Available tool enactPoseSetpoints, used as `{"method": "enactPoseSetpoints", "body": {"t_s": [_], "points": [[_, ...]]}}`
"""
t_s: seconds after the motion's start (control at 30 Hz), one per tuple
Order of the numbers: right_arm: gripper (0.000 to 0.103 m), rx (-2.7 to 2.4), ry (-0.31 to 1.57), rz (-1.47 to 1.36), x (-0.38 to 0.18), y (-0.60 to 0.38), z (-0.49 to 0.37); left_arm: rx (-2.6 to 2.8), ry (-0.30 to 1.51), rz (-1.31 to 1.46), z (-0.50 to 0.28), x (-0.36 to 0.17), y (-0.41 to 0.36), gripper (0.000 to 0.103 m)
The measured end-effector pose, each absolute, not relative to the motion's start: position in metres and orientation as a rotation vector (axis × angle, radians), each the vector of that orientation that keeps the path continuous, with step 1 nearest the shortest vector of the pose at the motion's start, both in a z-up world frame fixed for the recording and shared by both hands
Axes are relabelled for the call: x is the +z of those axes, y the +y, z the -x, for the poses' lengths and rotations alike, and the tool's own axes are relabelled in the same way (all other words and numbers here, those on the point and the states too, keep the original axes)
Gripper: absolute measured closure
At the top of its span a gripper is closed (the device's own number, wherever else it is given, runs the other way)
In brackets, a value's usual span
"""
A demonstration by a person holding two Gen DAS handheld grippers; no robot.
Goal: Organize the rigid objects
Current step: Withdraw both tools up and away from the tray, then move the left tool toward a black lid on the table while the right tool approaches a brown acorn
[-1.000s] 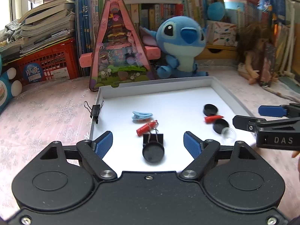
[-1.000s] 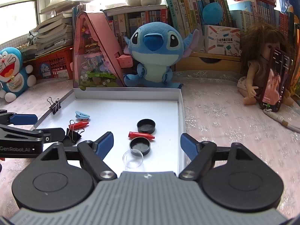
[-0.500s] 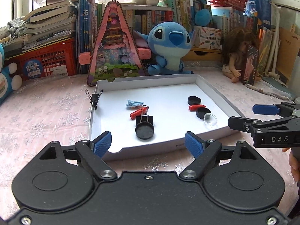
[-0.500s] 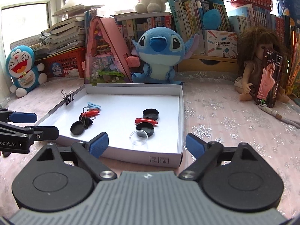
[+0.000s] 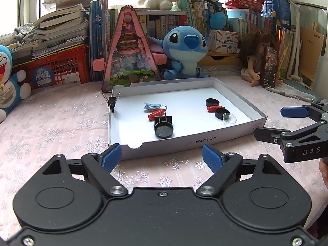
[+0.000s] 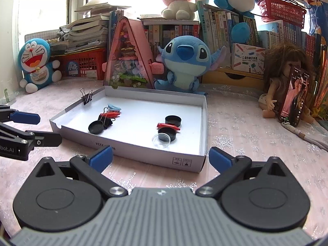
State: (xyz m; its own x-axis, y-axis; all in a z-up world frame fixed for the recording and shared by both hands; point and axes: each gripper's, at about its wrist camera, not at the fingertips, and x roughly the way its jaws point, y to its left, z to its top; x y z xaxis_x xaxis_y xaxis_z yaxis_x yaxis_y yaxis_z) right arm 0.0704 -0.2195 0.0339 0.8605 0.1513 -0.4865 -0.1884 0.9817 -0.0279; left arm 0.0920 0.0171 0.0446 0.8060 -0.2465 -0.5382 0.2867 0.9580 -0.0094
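A white shallow box [image 5: 184, 143] [image 6: 131, 145] lies on the pink cloth. In it are a black round lid [image 5: 163, 130] [image 6: 95, 127], a black binder clip [image 5: 163, 119], a red clip [image 5: 154, 115] [image 6: 109, 114], a light blue hair clip [image 5: 151, 106] [image 6: 114, 106], two black caps [image 5: 212, 102] [image 5: 222, 112], a second red clip [image 5: 214, 108] [image 6: 168, 126] and a clear lid [image 5: 229, 118] [image 6: 161, 140]. Another binder clip [image 5: 112, 100] [image 6: 87, 98] grips the box's left wall. My left gripper [image 5: 162, 156] and right gripper [image 6: 161, 156] are open and empty, in front of the box.
A Stitch plush [image 5: 185, 49], a pink triangular toy house [image 5: 130, 51], a doll [image 5: 257, 59] holding a phone [image 6: 292, 96], a Doraemon plush [image 6: 37, 63], a red crate [image 5: 53, 69] and books stand behind the box.
Both grippers have pulled back and up from over the box to in front of its near wall. The things in the box have not moved.
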Motion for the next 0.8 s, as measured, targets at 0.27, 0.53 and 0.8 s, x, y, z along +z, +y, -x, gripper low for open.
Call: {"method": "enactPoseSetpoints", "body": {"t_s": [0.27, 0.53, 0.8], "points": [[0.0, 0.178, 0.516, 0.067, 0.024, -0.218, -0.059, -0.262, 0.573, -0.044, -0.082, 0.035, 0.031, 0.018], [0.0, 0.161, 0.503, 0.096, 0.014, -0.216, -0.046, -0.213, 0.568, -0.027, -0.07, 0.024, 0.046, 0.018], [0.0, 0.147, 0.49, 0.115, 0.001, -0.215, -0.034, -0.156, 0.542, -0.043, -0.051, 0.014, 0.058, 0.018]]}}
